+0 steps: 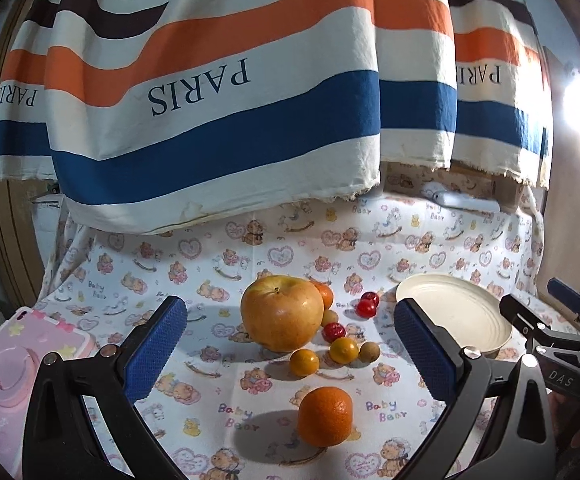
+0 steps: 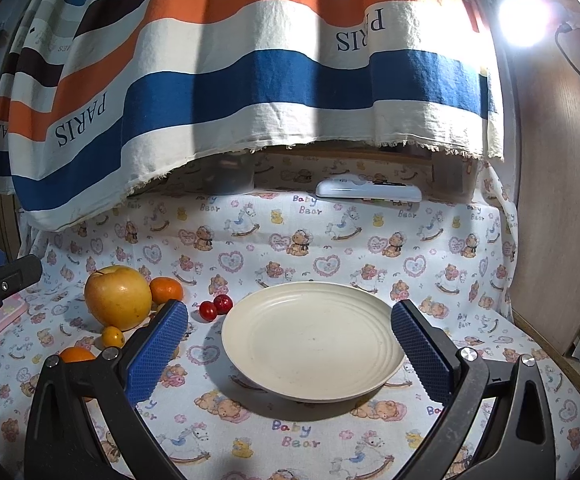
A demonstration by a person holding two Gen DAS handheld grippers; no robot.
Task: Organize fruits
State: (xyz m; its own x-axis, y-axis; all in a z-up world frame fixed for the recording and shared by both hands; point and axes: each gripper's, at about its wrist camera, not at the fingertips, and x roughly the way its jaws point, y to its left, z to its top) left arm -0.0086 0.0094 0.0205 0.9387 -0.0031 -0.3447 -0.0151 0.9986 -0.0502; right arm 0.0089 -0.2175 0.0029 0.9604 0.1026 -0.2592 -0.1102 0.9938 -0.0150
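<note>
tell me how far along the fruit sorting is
Done: nothing visible; the cream plate lies empty. In hand: nothing; the left claw and right claw are both open and hold no fruit. Left: all of it, including the large apple, the near orange, the red cherry-like fruits and the small yellow fruits on the bear-print cloth.

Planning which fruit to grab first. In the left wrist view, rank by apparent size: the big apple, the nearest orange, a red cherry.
1. big apple
2. nearest orange, though nearness to the camera enlarges it
3. red cherry
</note>
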